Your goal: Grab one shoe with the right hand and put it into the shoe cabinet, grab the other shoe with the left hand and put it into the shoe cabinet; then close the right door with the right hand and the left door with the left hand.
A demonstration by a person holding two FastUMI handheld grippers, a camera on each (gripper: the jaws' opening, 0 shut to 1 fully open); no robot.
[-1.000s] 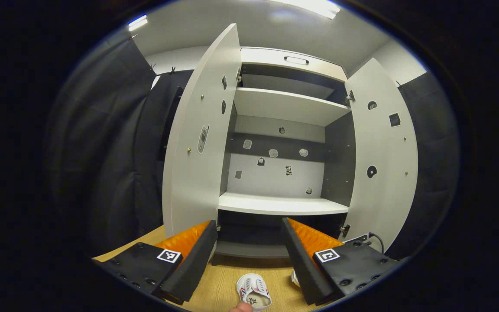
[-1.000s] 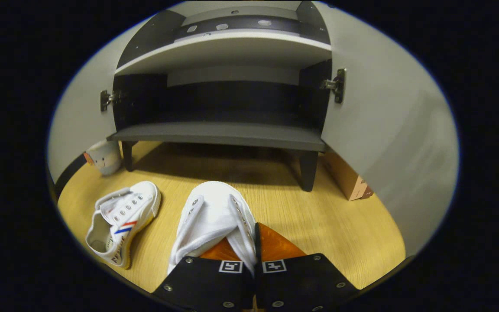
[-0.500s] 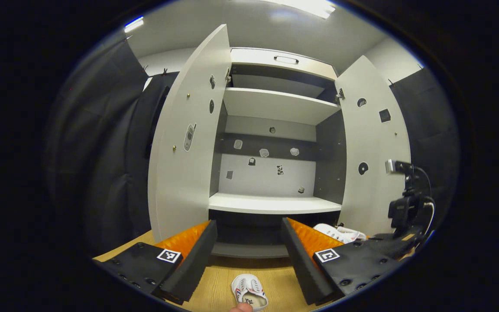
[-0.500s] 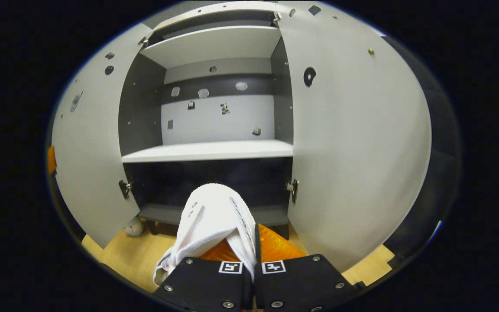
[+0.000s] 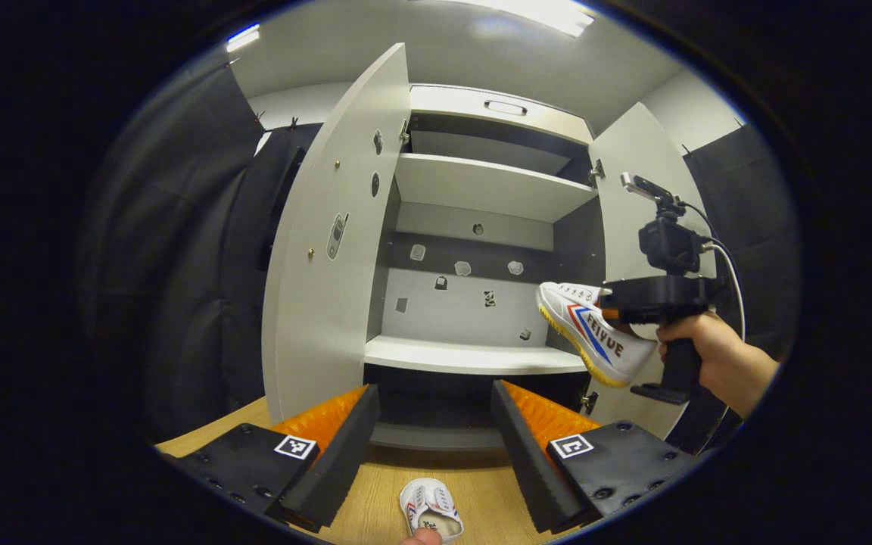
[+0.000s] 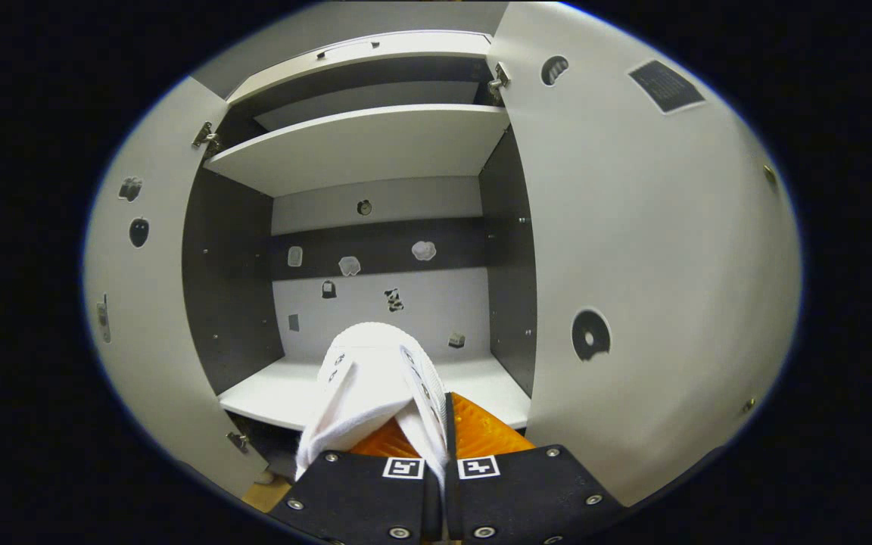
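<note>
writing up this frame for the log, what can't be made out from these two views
- Heel of the white canvas shoe in the right gripper: in the right gripper view, the gripper body covers it.
- Second white canvas shoe on the wooden floor: in the left gripper view, its heel end is cut off at the bottom edge.
- Bottom compartment of the white shoe cabinet: in the left gripper view, dark and partly behind the open left gripper.
- Small stickers on the cabinet's back panel: too small.

Bright ceiling light (image 5: 538,11) glares overhead; sharp focus; strong fisheye bending at edges; lower cabinet shadowed.
</note>
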